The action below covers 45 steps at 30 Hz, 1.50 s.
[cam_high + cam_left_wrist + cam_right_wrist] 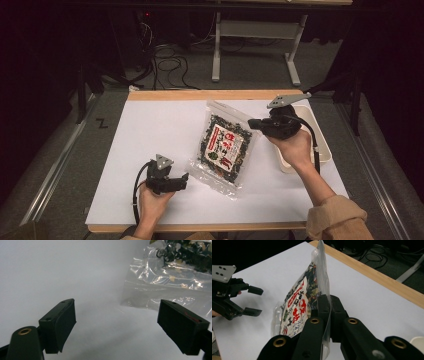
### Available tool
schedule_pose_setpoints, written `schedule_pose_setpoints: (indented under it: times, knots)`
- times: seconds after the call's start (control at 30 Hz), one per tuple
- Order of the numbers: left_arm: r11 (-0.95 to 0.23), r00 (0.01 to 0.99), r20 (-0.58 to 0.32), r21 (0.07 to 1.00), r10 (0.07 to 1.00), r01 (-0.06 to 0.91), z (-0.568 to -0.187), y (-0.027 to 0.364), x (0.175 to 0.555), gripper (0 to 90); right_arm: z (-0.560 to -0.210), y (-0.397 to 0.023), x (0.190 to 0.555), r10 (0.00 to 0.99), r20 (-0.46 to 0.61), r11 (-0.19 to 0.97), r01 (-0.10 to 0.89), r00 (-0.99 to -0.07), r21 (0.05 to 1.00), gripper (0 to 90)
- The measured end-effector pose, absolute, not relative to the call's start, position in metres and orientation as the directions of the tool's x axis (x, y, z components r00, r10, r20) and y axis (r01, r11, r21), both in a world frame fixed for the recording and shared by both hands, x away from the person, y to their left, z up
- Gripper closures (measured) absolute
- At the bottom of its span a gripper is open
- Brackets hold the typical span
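A white bin (pixel 320 145) stands at the white table (pixel 150 130) edge (right side). Behind, perhaps cables (pixel 167 65) on the floor.

the bag (pixel 226 146) is clear plastic, dark green-black inside with pale flecks, and bears a white label with red characters and a red band. the white sheet (pixel 165 125) lies on a light wood table (pixel 200 94). at three o'clock of the bag is a cream-white bin (pixel 320 145). both grippers are black, topped with grey plates.
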State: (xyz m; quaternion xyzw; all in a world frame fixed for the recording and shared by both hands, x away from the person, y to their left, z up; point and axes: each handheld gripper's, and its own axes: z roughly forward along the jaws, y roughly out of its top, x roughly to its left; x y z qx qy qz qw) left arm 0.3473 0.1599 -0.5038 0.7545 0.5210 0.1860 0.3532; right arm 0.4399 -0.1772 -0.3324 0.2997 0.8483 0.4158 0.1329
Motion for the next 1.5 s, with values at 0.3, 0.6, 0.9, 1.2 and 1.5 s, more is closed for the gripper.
schedule_pose_setpoints:
  times: [0.3,0.6,0.9,1.2,1.5]
  knots:
    - [-0.217,0.394,-0.085,0.719,0.915,0.66,-0.505,0.159,0.348,16.3,-0.318,-0.178,0.436,0.612,0.014,0.481,0.386,-0.791,0.787,90.0]
    - [-0.186,0.404,-0.143,0.718,0.904,0.671,-0.507,0.16,0.348,16.6,-0.303,-0.183,0.433,0.618,-0.009,0.479,0.367,-0.786,0.797,90.0]
    - [-0.193,0.409,-0.142,0.714,0.902,0.673,-0.507,0.16,0.349,17.0,-0.29,-0.185,0.431,0.627,-0.041,0.484,0.348,-0.778,0.803,90.0]
    - [-0.186,0.413,-0.158,0.712,0.897,0.677,-0.508,0.16,0.349,17.1,-0.279,-0.187,0.435,0.64,-0.048,0.471,0.343,-0.767,0.813,90.0]
    - [-0.201,0.425,-0.149,0.712,0.893,0.673,-0.506,0.156,0.348,17.4,-0.271,-0.199,0.441,0.673,-0.042,0.441,0.354,-0.738,0.825,90.0]
